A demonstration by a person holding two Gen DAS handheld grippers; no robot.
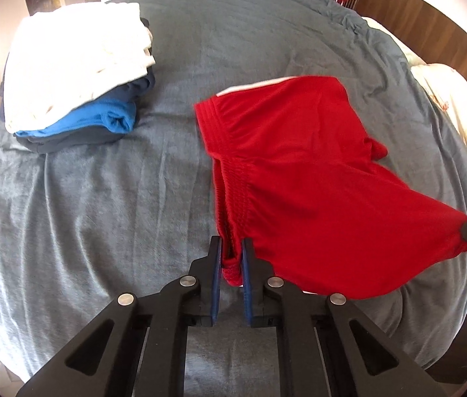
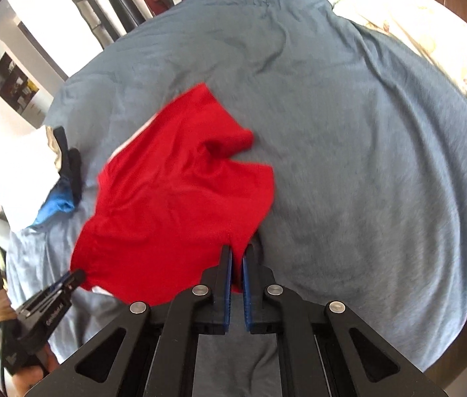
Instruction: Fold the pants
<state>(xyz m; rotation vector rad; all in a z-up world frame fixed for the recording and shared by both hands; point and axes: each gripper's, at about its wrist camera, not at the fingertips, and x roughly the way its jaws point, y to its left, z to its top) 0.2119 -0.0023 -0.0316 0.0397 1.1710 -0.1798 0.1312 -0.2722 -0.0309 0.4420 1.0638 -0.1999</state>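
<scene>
Covering the bed [image 1: 101,198]: grey blanket [image 2: 365,132]

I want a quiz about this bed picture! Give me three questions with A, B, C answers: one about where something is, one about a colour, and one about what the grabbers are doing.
1. Where is the pile of folded clothes?
A. left of the red shorts on the bed
B. on top of the red shorts
C. on the floor

2. What colour is the top piece of that pile?
A. green
B. white
C. red

3. What are the two hand-held grippers doing?
A. both hang open above the bed
B. both are shut on the red shorts
C. one holds the white piece

Answers:
1 A, the pile sits on the grey blanket, left of the red shorts in the left wrist view.
2 B, a white piece lies over the blue and dark ones.
3 B, the left hand-held gripper pinches the waistband and the right hand-held gripper pinches another edge.
</scene>
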